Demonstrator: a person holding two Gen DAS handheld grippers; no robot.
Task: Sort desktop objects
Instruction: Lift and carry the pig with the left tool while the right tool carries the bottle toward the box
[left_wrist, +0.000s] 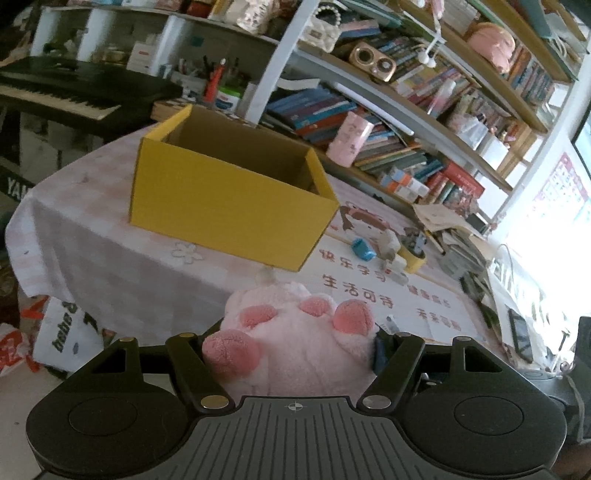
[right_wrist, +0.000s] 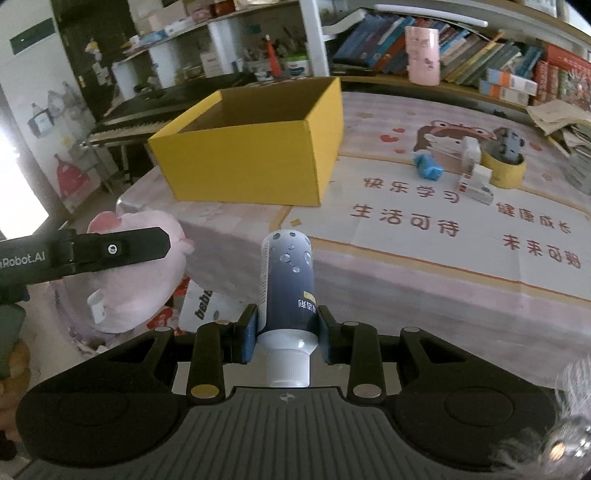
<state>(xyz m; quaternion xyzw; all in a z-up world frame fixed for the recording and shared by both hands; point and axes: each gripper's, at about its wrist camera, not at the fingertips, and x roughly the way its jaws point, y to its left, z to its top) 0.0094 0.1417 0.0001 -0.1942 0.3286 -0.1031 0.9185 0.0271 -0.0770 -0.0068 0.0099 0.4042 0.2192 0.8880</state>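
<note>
- Ahead of both grippers, on the pink table cover (right_wrist: 406, 280), stands one open yellow box (right_wrist: 255, 147), its mouth up and no contents visible from these angles.
- Left gripper (left_wrist: 295, 347): jaws set fairly wide and pressed into one pink plush paw (left_wrist: 295, 339), pads up; it fills the gap between them and looks carried clear of the table.
- Right gripper (right_wrist: 286, 325): closed tight on one dark tube (right_wrist: 290, 277) near its white cap; the cap sits back toward the camera and the rounded end points forward.
- Key relation: the tube's long axis runs along the fingers, aimed just right of the box's near corner, so the box lies ahead and slightly left of it. For the paw, the box is straight ahead and a little left.
- Neither hand looks clearly nearer; both loads hang short of the table's near edge.
- Still on the table, well right of the box: one blue object (right_wrist: 427, 167), one yellow tape roll (right_wrist: 504, 168) with a grey item in it, and a few small white boxes (right_wrist: 476, 181), number unclear.
</note>
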